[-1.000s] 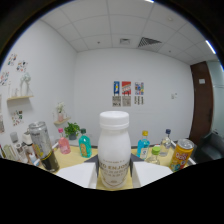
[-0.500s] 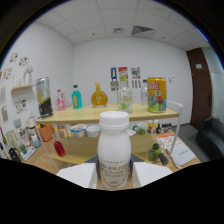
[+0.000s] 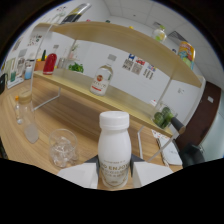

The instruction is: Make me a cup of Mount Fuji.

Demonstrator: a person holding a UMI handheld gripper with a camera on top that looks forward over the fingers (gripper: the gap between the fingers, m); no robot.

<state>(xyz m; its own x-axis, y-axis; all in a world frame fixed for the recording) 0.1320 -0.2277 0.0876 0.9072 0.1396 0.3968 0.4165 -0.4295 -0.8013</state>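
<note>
Two white fingers of the gripper (image 3: 114, 175) stand at either side of a white plastic bottle (image 3: 114, 149), and each finger's inner edge lies against the bottle's lower body, so the tool is clamped on it. The fingers are only as far apart as the bottle is wide. The bottle stands upright between them, with a white screw cap on top and a pale label bearing brown lettering low on its front; the label's words are too cut off to read in full.

Just ahead of the fingers, off to the left of the bottle, a clear glass cup (image 3: 64, 146) rests on the wooden table (image 3: 75, 112); something clear lies in its bottom, though what it is cannot be told. Further left stands a tall transparent measuring cylinder (image 3: 27, 117) on a round foot.

Beyond these runs a wooden shelf (image 3: 90, 82) on clear acrylic supports. On it sit a round-bodied bottle with a red and white label (image 3: 101, 80), a red container (image 3: 50, 63) and a small green plant (image 3: 76, 67). An upper shelf board (image 3: 125, 42) carries a yellow can (image 3: 185, 52) at its far end.
</note>
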